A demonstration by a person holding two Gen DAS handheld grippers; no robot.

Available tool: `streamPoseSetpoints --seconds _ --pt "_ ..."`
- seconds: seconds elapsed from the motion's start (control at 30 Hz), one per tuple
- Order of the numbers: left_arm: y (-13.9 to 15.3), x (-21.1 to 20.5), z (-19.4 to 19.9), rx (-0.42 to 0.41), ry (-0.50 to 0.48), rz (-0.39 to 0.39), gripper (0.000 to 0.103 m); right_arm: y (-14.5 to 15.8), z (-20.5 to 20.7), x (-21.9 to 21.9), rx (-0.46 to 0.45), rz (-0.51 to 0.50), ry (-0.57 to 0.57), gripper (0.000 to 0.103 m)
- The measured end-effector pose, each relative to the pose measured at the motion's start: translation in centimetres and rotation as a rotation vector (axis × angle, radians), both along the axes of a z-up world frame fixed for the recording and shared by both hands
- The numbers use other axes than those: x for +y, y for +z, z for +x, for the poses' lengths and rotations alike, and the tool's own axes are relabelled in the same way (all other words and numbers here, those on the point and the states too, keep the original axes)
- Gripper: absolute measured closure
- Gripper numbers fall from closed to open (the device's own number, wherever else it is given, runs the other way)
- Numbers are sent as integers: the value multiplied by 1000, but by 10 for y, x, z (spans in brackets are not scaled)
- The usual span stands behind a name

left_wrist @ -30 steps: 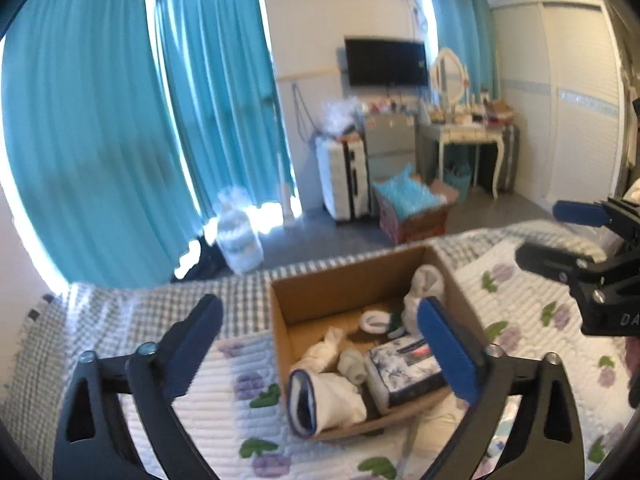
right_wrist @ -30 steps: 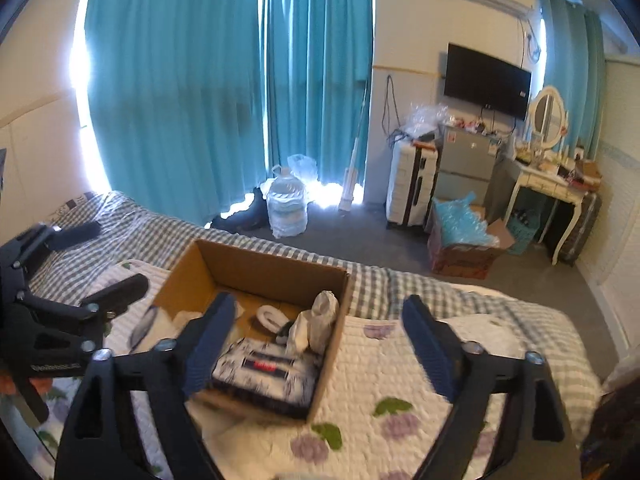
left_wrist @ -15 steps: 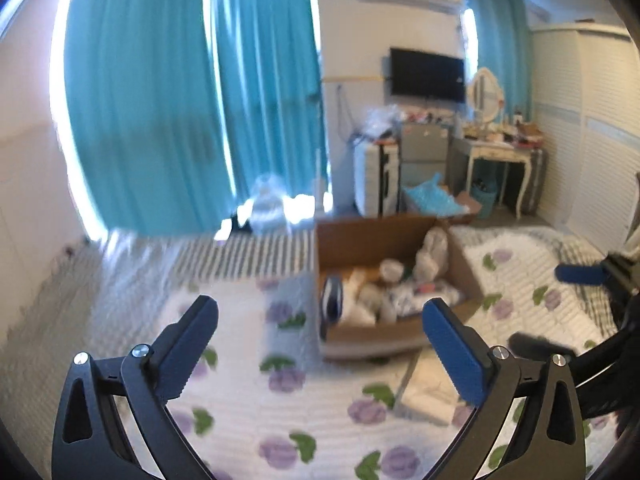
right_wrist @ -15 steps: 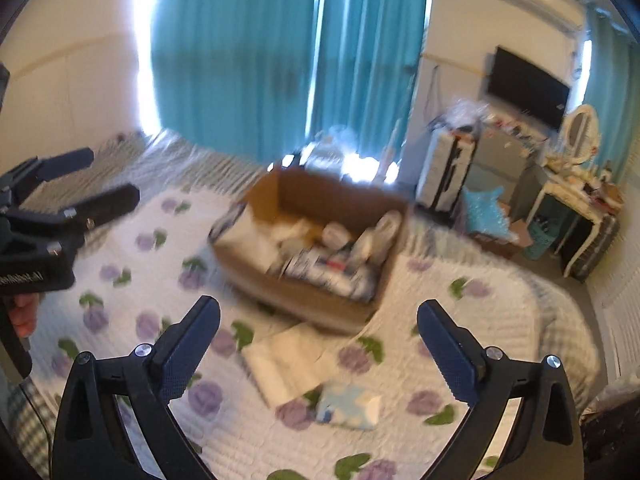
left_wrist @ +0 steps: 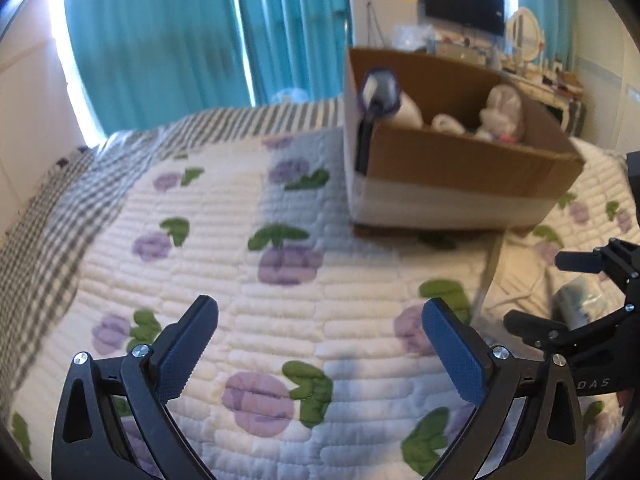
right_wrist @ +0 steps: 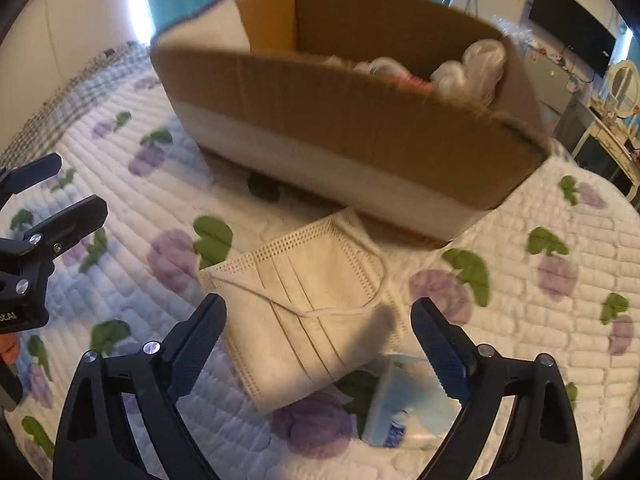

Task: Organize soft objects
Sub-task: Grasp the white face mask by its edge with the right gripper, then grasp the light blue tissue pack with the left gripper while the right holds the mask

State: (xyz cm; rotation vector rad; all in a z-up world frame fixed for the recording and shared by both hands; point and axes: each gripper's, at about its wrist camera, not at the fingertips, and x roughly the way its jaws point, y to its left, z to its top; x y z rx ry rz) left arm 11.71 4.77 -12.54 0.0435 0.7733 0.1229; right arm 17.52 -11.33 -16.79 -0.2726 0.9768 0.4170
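I am holding my right gripper (right_wrist: 318, 334) and left gripper (left_wrist: 320, 344) wide and empty over the quilt (right_wrist: 540, 320), the face mask (right_wrist: 304, 300) lying between the right fingers, just before the cardboard box (right_wrist: 360, 136).

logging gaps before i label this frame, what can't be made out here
- Cardboard box contents: both wrist views, near wall hides all but the tops of white bundles, which are motion-blurred.
- Blue tissue pack: right wrist view, right gripper finger covers one side; print too small to read.
- Face mask: left wrist view, only a blurred sliver at the right.
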Motion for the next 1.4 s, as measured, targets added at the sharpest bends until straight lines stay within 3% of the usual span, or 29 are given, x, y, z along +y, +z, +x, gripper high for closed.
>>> streamPoseSetpoints --seconds 0.3,0.43,0.5,0.57,0.63,0.7,0.83,1.0,1.17,1.4 --pt "-11 -3 -1 25 9 0 0 -27 12 1 74 -3 -7 9" --pt "-12 -5 -2 20 8 17 0 -31 11 4 70 -24 -3 16" --pt "-12 -5 -3 21 13 22 0 -31 9 6 64 -24 -7 29" --pt "-13 -5 -4 23 17 23 0 -28 5 6 47 -22 -2 58" --pt "-14 -4 -5 29 25 23 0 -23 -2 7 23 -22 6 76" --pt "-12 -3 -6 35 31 18 0 -17 -11 7 -5 -35 11 84" --pt "-3 -5 -9 34 27 -1 0 2 -26 -1 -36 1 16 88" --pt "19 -27 -16 1 -20 -19 0 47 -46 -37 -110 25 -26 88" --pt "26 -69 -18 6 -84 -52 0 82 -58 -87 -151 -25 -103 88" --pt "15 -147 -8 60 -187 -38 0 78 -60 -142 -110 -86 -156 88"
